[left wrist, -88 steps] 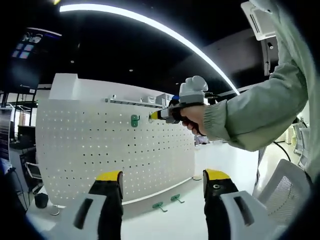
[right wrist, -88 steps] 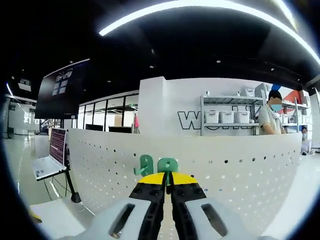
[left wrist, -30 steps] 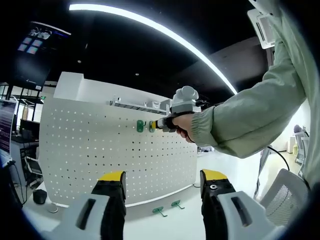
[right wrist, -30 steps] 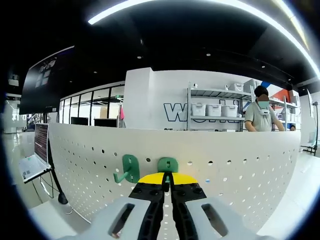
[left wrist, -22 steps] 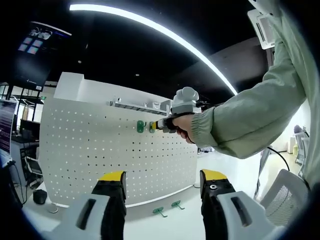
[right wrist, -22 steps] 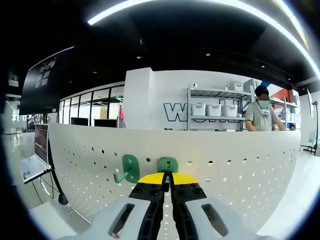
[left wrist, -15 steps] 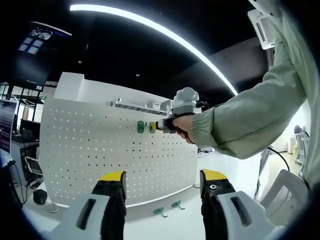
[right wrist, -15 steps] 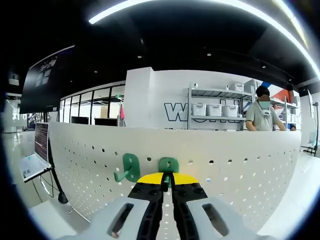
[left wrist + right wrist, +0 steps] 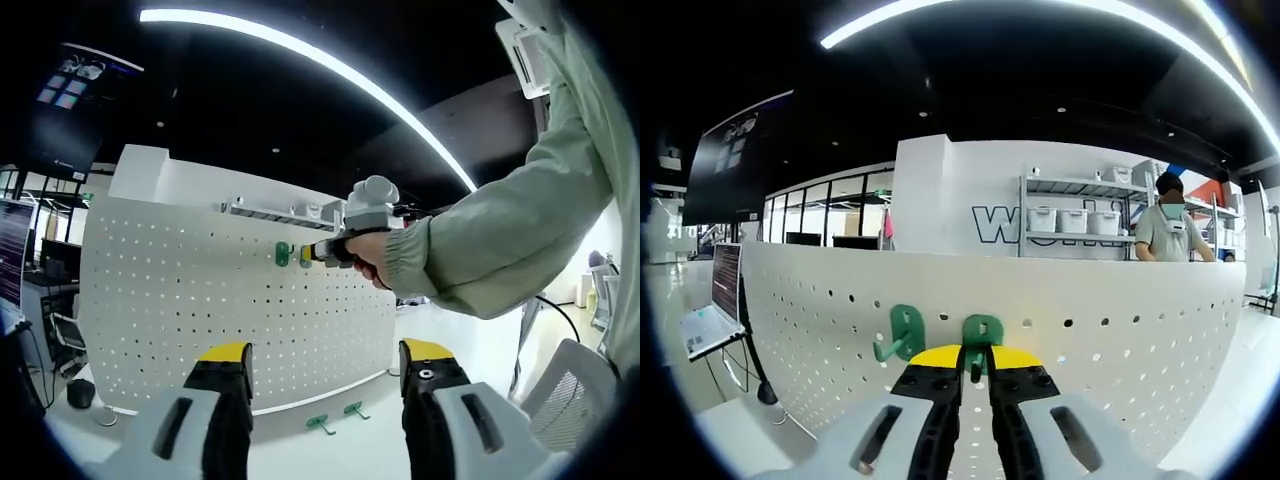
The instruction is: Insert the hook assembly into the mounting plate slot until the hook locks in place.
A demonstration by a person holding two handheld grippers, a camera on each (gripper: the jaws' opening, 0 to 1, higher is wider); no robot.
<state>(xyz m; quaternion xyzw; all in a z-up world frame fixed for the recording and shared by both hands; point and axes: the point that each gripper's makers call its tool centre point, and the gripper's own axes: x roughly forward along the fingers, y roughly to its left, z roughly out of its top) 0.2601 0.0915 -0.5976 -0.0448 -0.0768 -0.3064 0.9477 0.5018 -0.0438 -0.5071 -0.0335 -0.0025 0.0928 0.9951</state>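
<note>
Green plastic hook [image 9: 982,332] sits against the white perforated mounting board [image 9: 1120,320], near the board's top edge, its lower stem pinched between the yellow-tipped jaws of the right tongs [image 9: 976,362], which are drawn in narrow on it. Just left of it, a second green plastic hook [image 9: 902,334] hangs on the same board, apart from the tongs, its curved tip pointing left and down. Whether the gripped hook is fully seated in its slot cannot be told from the right gripper view. The left gripper view gives the side-on picture: the right tongs [image 9: 312,255] held by a hand [image 9: 368,255] in a pale green sleeve [image 9: 500,235], yellow tips up against the board [image 9: 200,310] at the two green hooks [image 9: 284,254], which read there as small green patches close together. That view also shows two more green hooks [image 9: 335,415] lying loose on the white desk [image 9: 330,450] at the foot of the board. The left tongs [image 9: 325,360] stand wide apart, with nothing between the jaws, well back from the board. Beyond the board, the right gripper view takes in a metal shelf rack with white bins [image 9: 1070,220], a person [image 9: 1175,235] standing beside it, and an open laptop on a stand [image 9: 710,315] to the left.
</note>
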